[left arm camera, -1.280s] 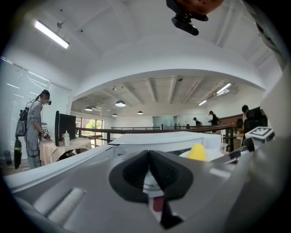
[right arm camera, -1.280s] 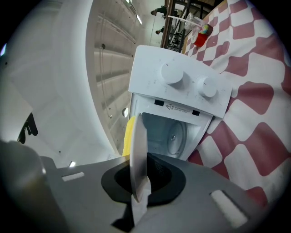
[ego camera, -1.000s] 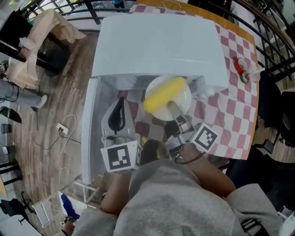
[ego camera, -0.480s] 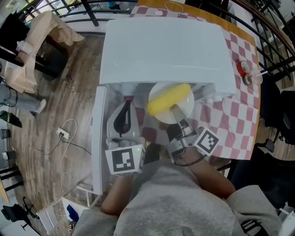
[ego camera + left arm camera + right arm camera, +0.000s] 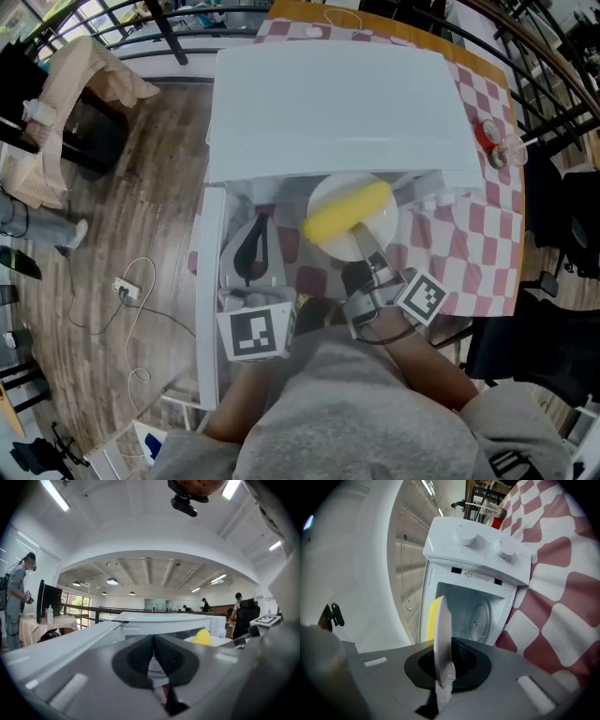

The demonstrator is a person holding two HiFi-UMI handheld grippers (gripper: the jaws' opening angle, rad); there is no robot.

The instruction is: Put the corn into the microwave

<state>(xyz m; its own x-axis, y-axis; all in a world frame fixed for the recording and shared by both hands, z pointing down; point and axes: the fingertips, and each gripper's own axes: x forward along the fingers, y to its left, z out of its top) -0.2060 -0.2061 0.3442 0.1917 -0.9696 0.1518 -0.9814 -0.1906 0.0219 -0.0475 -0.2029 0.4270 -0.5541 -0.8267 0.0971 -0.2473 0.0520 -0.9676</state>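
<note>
A yellow corn cob (image 5: 345, 211) lies on a white plate (image 5: 378, 232). My right gripper (image 5: 362, 236) is shut on the plate's near rim and holds it level at the open front of the white microwave (image 5: 337, 103). In the right gripper view the plate (image 5: 442, 634) shows edge-on between the jaws, with the corn (image 5: 432, 618) on its left and the cavity's glass turntable (image 5: 480, 617) behind. My left gripper (image 5: 256, 221) is shut, holds nothing, and sits beside the open door (image 5: 208, 281). The left gripper view shows the corn (image 5: 202, 637) to the right.
The microwave stands on a red-and-white checked cloth (image 5: 478, 234). A small red-topped item (image 5: 491, 139) lies at the cloth's right edge. Black railings (image 5: 544, 56) ring the table. A chair with beige cloth (image 5: 84, 75) and floor cables (image 5: 131, 281) lie left. People stand far off.
Both grippers have edged forward toward the microwave's opening. The plate with the corn stays in the right gripper's hold and now sits slightly further under the front edge.
</note>
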